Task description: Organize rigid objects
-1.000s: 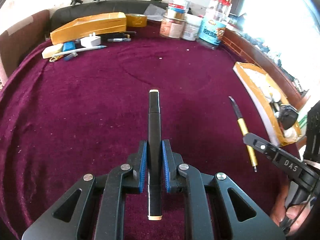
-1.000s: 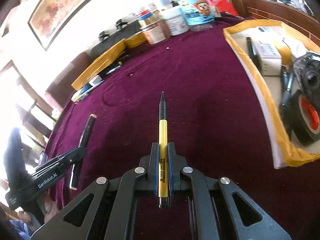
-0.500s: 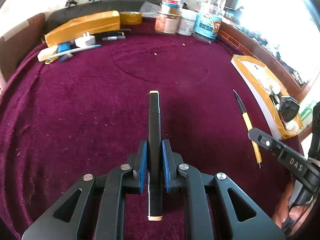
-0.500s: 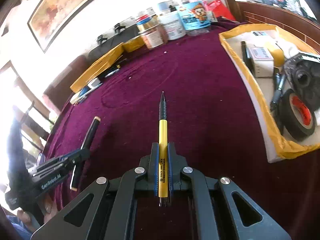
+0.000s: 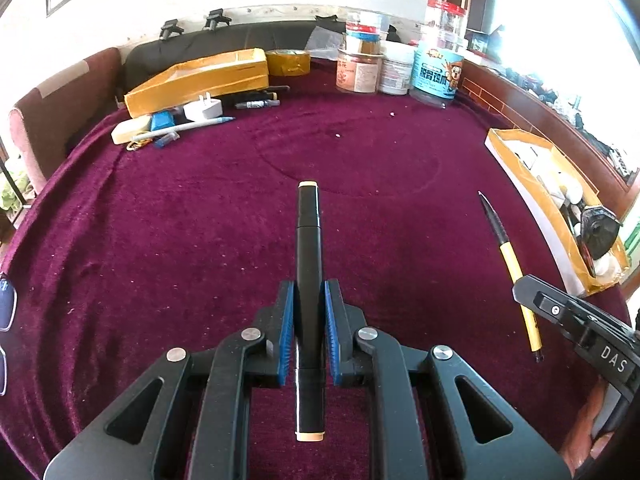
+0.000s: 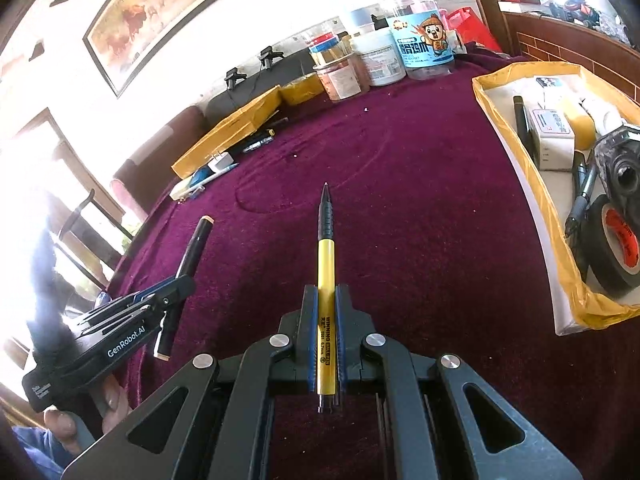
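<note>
My left gripper (image 5: 308, 292) is shut on a black marker (image 5: 308, 224) with cream end caps, held above the purple tablecloth; it also shows in the right wrist view (image 6: 192, 248). My right gripper (image 6: 326, 296) is shut on a yellow and black mechanical pencil (image 6: 326, 248), seen from the left wrist view (image 5: 508, 252) at the right. A yellow-taped tray (image 6: 516, 136) with a black pen, a tape roll and small boxes lies to the right of the pencil.
A second yellow-taped box (image 5: 200, 80) stands at the far left with a white charger (image 5: 202, 108), pens and erasers beside it. Jars and tubs (image 5: 396, 64) line the far edge. A wooden ledge (image 5: 532, 108) borders the right.
Both grippers have risen and tilted a little, keeping hold of the marker and the pencil. The far objects sit lower in both views.
</note>
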The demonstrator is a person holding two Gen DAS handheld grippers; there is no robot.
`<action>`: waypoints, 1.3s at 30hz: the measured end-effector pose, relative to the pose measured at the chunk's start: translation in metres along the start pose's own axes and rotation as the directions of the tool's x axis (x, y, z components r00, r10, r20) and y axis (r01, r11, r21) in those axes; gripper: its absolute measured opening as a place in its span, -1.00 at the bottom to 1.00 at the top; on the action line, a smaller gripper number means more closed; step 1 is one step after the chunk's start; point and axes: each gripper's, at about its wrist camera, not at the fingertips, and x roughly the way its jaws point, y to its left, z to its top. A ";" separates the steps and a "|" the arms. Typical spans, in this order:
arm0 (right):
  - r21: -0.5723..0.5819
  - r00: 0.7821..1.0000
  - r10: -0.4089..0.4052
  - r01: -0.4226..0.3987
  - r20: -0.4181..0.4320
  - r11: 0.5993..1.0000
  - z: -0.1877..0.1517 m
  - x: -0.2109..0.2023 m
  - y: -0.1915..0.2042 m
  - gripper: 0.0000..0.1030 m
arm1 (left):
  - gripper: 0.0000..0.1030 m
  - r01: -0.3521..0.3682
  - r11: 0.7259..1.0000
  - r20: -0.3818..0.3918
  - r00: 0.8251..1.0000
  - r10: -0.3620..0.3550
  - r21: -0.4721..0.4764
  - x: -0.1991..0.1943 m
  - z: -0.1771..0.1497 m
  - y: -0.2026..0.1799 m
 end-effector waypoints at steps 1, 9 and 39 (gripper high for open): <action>-0.002 1.000 0.001 -0.001 0.001 1.000 0.000 -0.001 0.001 -0.86 | -0.76 -0.006 1.000 0.006 1.000 0.006 0.001 -0.001 0.000 0.000; -0.018 1.000 0.000 0.000 0.010 1.000 -0.001 -0.003 0.004 -0.86 | -0.76 -0.018 1.000 0.031 0.999 0.018 0.005 -0.005 -0.001 0.000; -0.029 1.000 -0.018 0.018 0.001 0.999 -0.001 -0.001 0.005 -0.86 | -0.76 -0.006 1.000 0.091 0.996 0.004 0.014 -0.017 0.000 -0.001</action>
